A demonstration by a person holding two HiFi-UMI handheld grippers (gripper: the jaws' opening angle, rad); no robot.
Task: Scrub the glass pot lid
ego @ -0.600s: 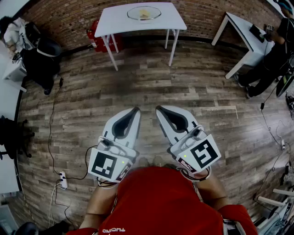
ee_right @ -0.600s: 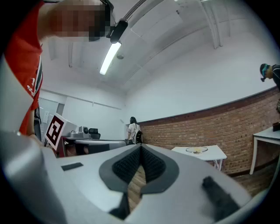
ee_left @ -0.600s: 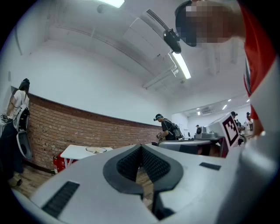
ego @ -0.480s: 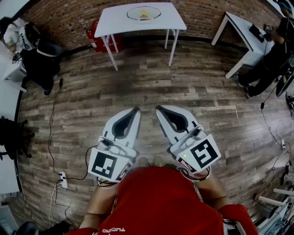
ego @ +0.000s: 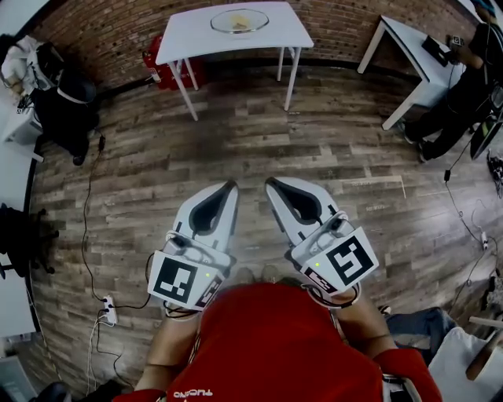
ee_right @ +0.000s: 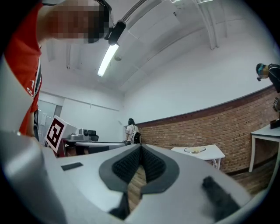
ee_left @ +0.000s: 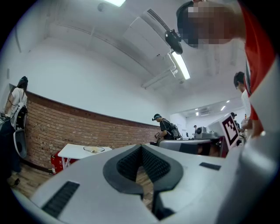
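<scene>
Two grippers point forward from my waist over a wood floor [ego: 259, 133], and both are empty. The left gripper [ego: 230, 188] has its jaws pressed together with nothing between them; its own view shows the dark ribbed pads [ee_left: 129, 162] meeting. The right gripper [ego: 272, 185] is the same, closed on itself and holding nothing. They sit side by side, near my red shirt [ego: 275, 345], tips angled slightly toward each other. I judge this to be a carrying pose, since I stand well apart from the work.

The glass pot lid [ego: 240, 20] lies on a white table [ego: 189, 35] at the far end of the room, against a brick wall [ego: 338, 23]. Something yellowish [ego: 240, 22] rests in it, perhaps a sponge; it is too small to tell.

By my reading, no scrubbing has begun. Closed jaws suit walking, and they will need to open once I reach the table.
</scene>
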